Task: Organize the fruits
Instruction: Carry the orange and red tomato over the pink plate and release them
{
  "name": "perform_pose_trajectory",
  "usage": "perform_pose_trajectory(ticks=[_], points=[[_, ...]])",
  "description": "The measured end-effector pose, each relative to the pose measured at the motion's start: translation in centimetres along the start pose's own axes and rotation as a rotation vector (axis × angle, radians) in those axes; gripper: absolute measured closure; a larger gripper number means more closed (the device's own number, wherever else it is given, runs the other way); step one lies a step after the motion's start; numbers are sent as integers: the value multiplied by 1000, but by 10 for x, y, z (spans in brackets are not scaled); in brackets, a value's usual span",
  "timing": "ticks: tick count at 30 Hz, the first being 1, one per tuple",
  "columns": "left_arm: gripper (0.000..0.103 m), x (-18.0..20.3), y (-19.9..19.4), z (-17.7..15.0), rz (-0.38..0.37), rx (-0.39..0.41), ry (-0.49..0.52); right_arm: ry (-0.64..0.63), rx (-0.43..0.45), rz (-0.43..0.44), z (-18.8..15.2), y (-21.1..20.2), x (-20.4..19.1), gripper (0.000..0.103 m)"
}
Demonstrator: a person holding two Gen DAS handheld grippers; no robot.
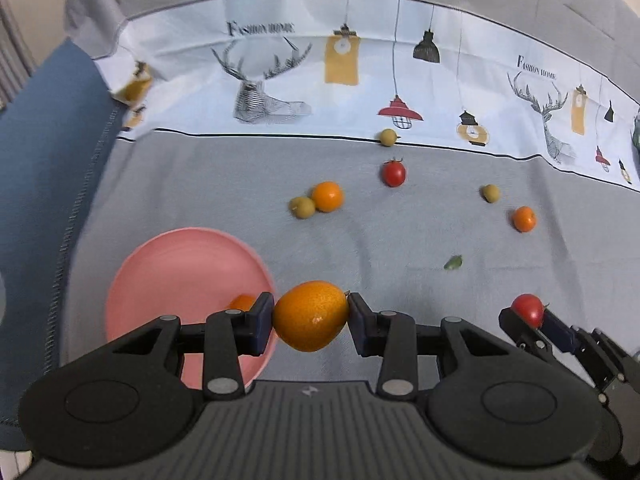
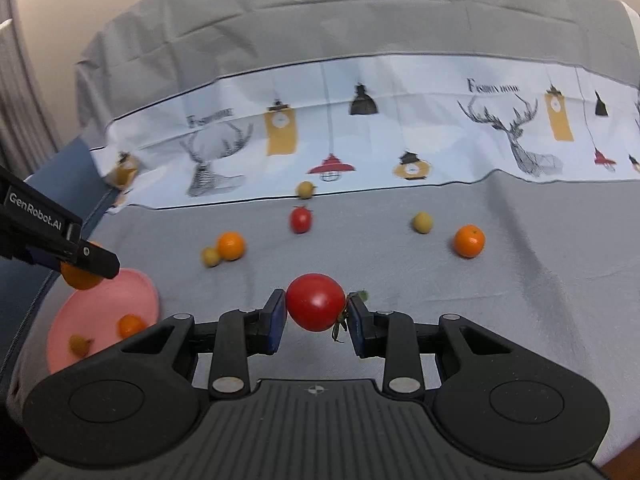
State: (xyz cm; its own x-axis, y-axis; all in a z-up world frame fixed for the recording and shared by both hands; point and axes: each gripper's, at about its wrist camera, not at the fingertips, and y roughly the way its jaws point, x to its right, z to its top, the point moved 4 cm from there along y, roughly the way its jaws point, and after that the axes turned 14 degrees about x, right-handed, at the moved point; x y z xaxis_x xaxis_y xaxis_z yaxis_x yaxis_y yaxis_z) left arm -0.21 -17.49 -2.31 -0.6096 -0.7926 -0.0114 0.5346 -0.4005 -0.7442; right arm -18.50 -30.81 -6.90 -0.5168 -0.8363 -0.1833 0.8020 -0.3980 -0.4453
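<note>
My left gripper (image 1: 311, 318) is shut on an orange (image 1: 310, 315), held above the grey cloth just right of the pink plate (image 1: 180, 264). In the right wrist view the same left gripper (image 2: 86, 264) carries the orange (image 2: 80, 278) over the pink plate (image 2: 100, 300). My right gripper (image 2: 316, 310) is shut on a red tomato (image 2: 315, 302) with its green stem at the right pad. From the left wrist view the right gripper (image 1: 528, 314) and its tomato (image 1: 528, 309) appear at the lower right. On the plate lie a small orange (image 2: 130, 325) and a yellowish fruit (image 2: 79, 344).
Loose on the cloth lie two oranges (image 1: 327, 196) (image 1: 524, 219), a tomato (image 1: 393, 173), three yellow-green fruits (image 1: 303, 207) (image 1: 388, 137) (image 1: 490, 192) and a green leaf scrap (image 1: 453, 263). A printed white band (image 1: 360, 80) crosses the back. Blue fabric (image 1: 44, 152) lies left.
</note>
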Motion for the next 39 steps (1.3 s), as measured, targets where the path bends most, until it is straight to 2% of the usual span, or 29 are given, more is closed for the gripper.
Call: perform_pose_trajectory(ticks=[7, 18, 27, 39], points=[[59, -38, -54, -26, 24, 43, 6, -31, 29, 65, 2, -44, -40, 69], [59, -100, -112, -72, 74, 82, -38, -125, 33, 174, 2, -95, -111, 69], [59, -134, -133, -98, 78, 86, -109, -207, 6, 231, -12, -118, -158, 69], [59, -155, -139, -110, 92, 100, -136, -263, 9, 235, -14, -124, -179, 69]])
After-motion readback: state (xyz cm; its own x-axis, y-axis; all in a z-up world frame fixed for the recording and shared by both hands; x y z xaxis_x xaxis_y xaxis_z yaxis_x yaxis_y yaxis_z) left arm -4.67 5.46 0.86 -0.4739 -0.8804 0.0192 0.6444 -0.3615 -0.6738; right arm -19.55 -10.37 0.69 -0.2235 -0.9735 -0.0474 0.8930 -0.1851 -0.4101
